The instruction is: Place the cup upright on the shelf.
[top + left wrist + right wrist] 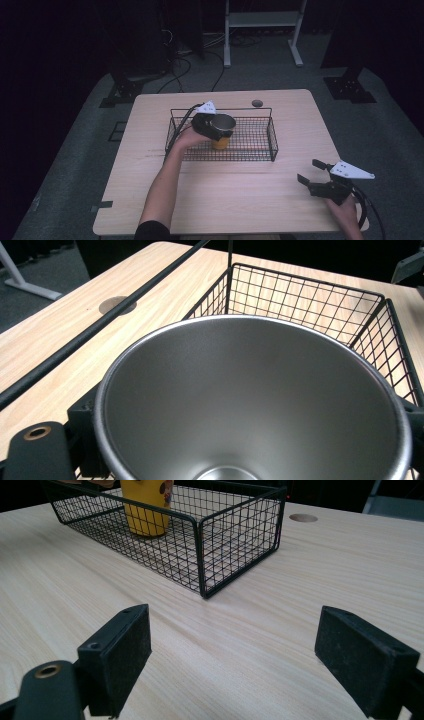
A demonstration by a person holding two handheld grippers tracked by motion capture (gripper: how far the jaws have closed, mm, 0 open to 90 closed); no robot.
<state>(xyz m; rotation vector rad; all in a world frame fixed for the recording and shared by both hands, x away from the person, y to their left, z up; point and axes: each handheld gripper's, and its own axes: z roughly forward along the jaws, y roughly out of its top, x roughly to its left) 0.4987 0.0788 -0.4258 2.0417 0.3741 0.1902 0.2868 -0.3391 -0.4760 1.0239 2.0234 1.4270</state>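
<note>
left tongs (218, 131) clamp my yellow steel cup (221, 134) mid-frame in basket (272, 142) | rigid, light, slick; I'd grip the rim | right tongs (232, 655) wide, lower right

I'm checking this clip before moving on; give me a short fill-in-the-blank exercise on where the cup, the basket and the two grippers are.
1. The left gripper is shut on a yellow cup whose inside is bare ____.
2. That cup is inside the black wire ____.
3. The right gripper hangs over the bare table with its jaws ____.
4. Seen from the high view, the basket stands on the table's ____ half.

Missing words: metal; basket; open; far
</note>
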